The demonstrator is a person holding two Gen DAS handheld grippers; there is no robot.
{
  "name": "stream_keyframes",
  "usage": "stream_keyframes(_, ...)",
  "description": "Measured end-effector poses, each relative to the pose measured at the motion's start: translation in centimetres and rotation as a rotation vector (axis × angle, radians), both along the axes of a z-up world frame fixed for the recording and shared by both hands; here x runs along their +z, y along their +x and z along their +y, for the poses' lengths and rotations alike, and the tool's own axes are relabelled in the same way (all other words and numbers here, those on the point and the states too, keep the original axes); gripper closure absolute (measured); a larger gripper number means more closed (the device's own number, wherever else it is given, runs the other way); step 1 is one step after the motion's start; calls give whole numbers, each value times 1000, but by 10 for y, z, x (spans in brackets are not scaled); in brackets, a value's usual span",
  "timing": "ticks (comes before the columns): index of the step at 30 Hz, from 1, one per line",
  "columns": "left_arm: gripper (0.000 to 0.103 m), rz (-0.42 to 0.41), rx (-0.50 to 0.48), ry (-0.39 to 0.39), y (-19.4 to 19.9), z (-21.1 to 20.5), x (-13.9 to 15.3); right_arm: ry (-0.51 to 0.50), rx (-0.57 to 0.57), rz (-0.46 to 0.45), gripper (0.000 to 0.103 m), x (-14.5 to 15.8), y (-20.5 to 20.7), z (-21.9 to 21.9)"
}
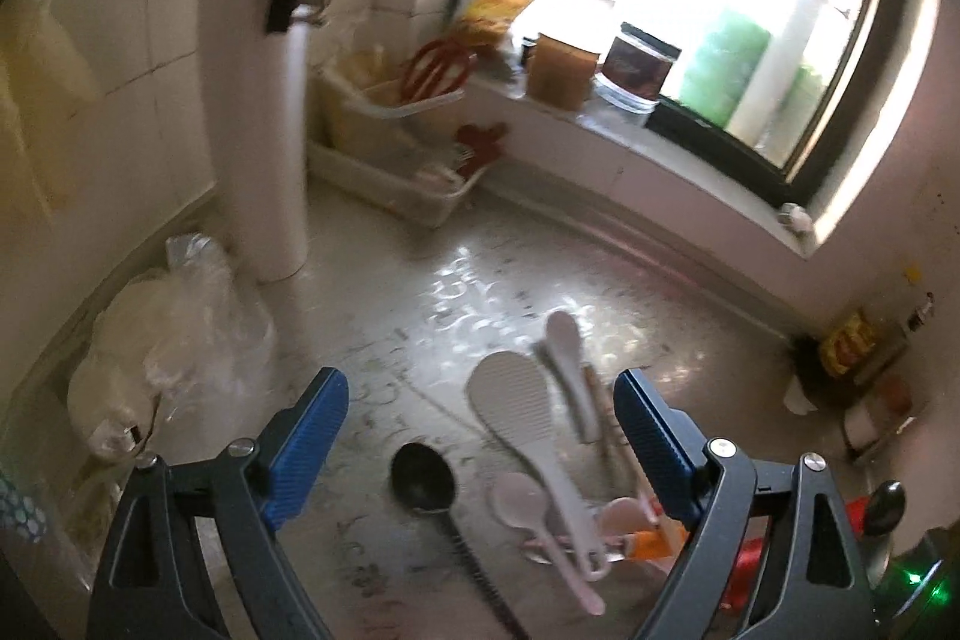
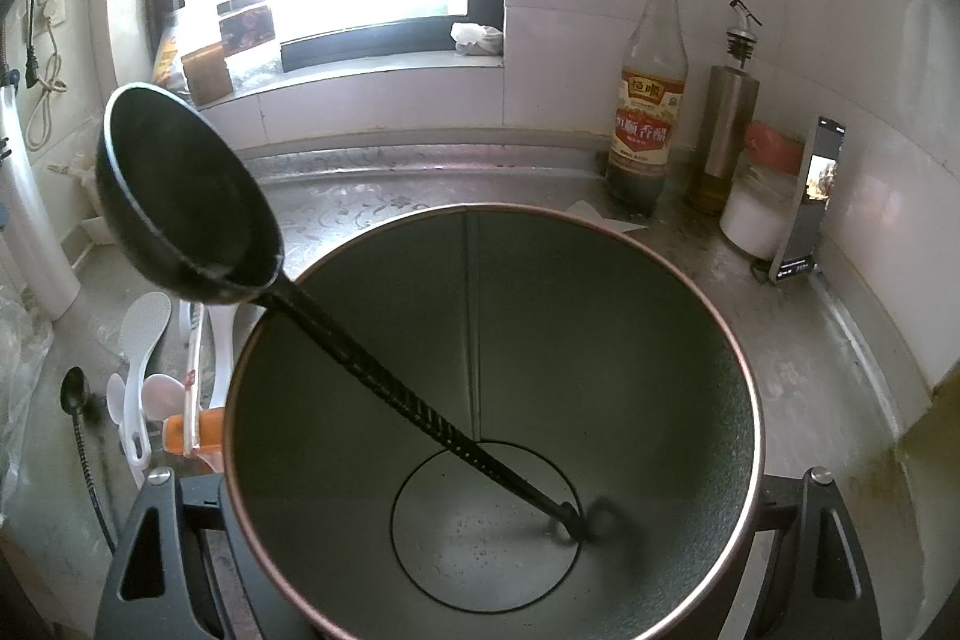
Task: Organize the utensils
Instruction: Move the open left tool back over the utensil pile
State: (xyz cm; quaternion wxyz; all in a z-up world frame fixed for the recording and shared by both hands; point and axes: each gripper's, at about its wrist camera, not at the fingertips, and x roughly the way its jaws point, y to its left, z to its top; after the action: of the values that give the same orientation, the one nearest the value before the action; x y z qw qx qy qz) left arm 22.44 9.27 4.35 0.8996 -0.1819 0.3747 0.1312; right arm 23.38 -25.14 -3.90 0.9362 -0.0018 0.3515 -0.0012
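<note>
In the left wrist view my left gripper (image 1: 480, 436) is open and empty, its blue pads either side of a pile of utensils on the steel counter: a black spoon (image 1: 423, 478), a white rice paddle (image 1: 516, 406), a white soup spoon (image 1: 567, 340) and a pink spoon (image 1: 519, 505). In the right wrist view a tall round metal canister (image 2: 690, 316) fills the frame right above my right gripper and hides its fingers. A black ladle (image 2: 186, 196) leans in the canister, handle end on the bottom, bowl out over the left rim. The same utensil pile (image 2: 144, 340) lies left of the canister.
A white tray with a red whisk (image 1: 438, 70) stands in the far corner by the window sill with jars (image 1: 636, 70). A plastic bag (image 1: 168, 340) lies left. A vinegar bottle (image 2: 648, 100), an oil dispenser (image 2: 723, 118) and a phone (image 2: 813, 196) stand at the right wall.
</note>
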Motion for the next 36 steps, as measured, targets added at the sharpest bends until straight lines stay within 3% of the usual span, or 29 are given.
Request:
stream_keyframes(23,10,149,71,-139,10,36,-65,19,-7,10,13,1,2,-2)
stream_keyframes(31,11,260,71,-194,18,39,-94,23,-4,18,13,2,5,-1)
stream_keyframes(34,20,280,63,-195,20,36,-100,17,-1,18,13,1,4,0)
stream_keyframes(36,35,292,51,-204,21,34,-103,18,-1,18,13,1,4,0)
